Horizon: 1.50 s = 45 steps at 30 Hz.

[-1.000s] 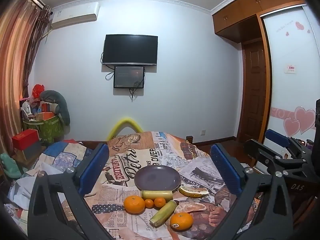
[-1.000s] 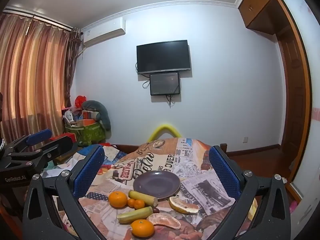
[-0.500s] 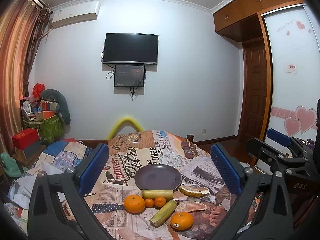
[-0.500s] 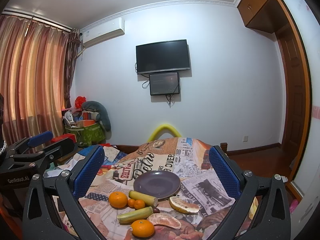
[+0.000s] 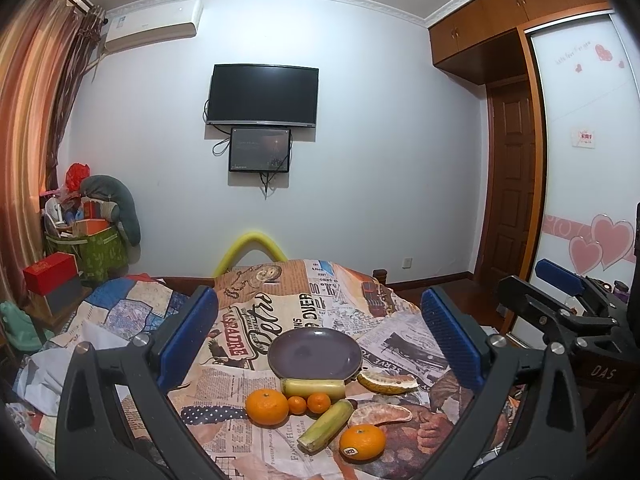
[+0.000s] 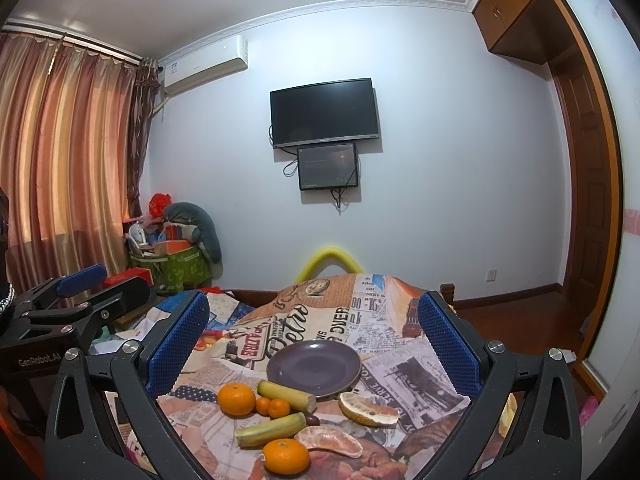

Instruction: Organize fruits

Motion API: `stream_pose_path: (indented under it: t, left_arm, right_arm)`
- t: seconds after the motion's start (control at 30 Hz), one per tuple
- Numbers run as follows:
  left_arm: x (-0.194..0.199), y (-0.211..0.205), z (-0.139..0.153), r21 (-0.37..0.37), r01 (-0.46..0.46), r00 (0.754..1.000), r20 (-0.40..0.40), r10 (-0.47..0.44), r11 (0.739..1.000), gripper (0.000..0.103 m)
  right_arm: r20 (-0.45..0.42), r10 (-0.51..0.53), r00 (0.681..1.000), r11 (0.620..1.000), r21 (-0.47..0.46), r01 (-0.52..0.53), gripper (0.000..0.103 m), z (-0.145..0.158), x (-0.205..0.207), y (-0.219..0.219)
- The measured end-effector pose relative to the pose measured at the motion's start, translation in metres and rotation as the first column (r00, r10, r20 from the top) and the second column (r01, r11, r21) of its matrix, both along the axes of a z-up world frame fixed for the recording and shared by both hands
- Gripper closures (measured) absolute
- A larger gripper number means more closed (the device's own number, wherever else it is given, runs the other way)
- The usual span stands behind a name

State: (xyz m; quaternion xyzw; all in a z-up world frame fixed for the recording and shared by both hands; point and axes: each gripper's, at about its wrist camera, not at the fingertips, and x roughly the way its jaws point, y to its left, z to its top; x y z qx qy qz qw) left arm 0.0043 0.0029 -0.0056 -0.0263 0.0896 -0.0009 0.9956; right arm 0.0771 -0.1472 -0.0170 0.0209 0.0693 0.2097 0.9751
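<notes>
An empty purple plate point(image 5: 315, 352) point(image 6: 314, 367) rests on a table covered with a newspaper-print cloth point(image 5: 280, 312). In front of it lie two large oranges point(image 5: 267, 406) point(image 5: 362, 443), two small tangerines point(image 5: 319, 403), two yellow-green banana pieces point(image 5: 313, 387) point(image 5: 326, 425), and two peeled citrus segments point(image 5: 387, 382) point(image 5: 378, 415). My left gripper point(image 5: 320, 336) hangs open above the near side of the table, holding nothing. My right gripper point(image 6: 314, 340) is open too, empty, to the right of the left one. Each gripper shows at the edge of the other's view.
A yellow curved chair back point(image 5: 250, 246) rises behind the table. A patchwork bedspread point(image 5: 120, 308) with white paper lies to the left. A green basket of clutter point(image 5: 92, 248) and a red box point(image 5: 50, 276) stand by the curtains. A wooden door point(image 5: 514, 184) is on the right.
Both views shift only very slightly; the fruit and plate stay in place and both grippers remain open.
</notes>
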Motion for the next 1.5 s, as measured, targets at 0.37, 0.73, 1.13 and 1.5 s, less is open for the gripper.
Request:
stream_pose_path:
  t: [0.37,0.73,1.13,1.5]
  left_arm:
    - [0.001,0.0,-0.001,0.001,-0.001,1.0,-0.002,0.001,1.0,0.0]
    - [0.001,0.001,-0.002,-0.003,-0.003,1.0,-0.005,0.003,1.0,0.0]
    - [0.001,0.0,-0.002,-0.001,-0.004,1.0,-0.005,0.004,1.0,0.0]
    - [0.011,0.005,-0.011,0.009,-0.013,0.999,-0.047,0.013,1.0,0.0]
  right_arm:
    - [-0.008,0.009,1.0,1.0,0.008,-0.009,0.0,-0.001,0.001,0.0]
    - [-0.012,0.016,1.0,1.0,0.014,-0.016,0.0,-0.004,0.002,-0.002]
    - [-0.014,0.013,1.0,1.0,0.012,-0.013,0.0,-0.005,0.002,-0.002]
    - [-0.074,0.025,0.997,1.0,-0.003,-0.025,0.0,-0.015,0.014,-0.003]
